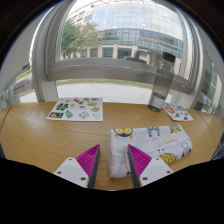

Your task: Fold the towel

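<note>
A white towel (150, 145) with yellow and dark printed figures lies flat on the wooden table (40, 135), ahead of my fingers and reaching off to the right. Its near left part lies between my two fingers. My gripper (113, 163) is open, with its magenta pads (90, 158) apart. The left finger is over bare wood beside the towel's left edge, and the right finger is over the cloth. Neither pad presses on the towel.
A printed picture sheet (77, 108) lies at the far left of the table. A smaller printed card (178, 113) lies at the far right. A large window with a building outside stands behind the table's far edge.
</note>
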`<state>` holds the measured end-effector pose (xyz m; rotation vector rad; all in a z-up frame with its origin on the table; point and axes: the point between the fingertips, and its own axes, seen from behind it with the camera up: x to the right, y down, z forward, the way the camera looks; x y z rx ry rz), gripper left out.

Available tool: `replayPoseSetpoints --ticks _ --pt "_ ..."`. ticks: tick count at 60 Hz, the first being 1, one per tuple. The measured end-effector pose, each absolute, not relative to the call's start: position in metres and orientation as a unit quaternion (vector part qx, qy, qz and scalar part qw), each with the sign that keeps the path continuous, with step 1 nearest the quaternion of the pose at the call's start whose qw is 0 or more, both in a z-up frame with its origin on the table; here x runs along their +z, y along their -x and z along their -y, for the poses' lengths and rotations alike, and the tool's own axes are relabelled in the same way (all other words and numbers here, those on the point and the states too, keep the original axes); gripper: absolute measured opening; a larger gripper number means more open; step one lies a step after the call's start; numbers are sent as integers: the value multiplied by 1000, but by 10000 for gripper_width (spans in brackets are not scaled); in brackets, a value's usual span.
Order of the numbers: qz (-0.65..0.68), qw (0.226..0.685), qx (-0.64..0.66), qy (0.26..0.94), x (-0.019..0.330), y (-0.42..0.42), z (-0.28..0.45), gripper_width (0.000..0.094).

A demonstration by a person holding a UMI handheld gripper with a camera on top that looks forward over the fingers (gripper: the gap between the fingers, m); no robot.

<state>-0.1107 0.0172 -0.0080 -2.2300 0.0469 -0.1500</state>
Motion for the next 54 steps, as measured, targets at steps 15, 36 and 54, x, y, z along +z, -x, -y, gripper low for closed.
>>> replayPoseSetpoints --ticks 15,36,54 --pt "-14 424 -63 903 -11 116 -24 75" --pt "-30 437 43 898 33 120 -21 31" --pt "-58 490 68 867 122 -27 -23 31"
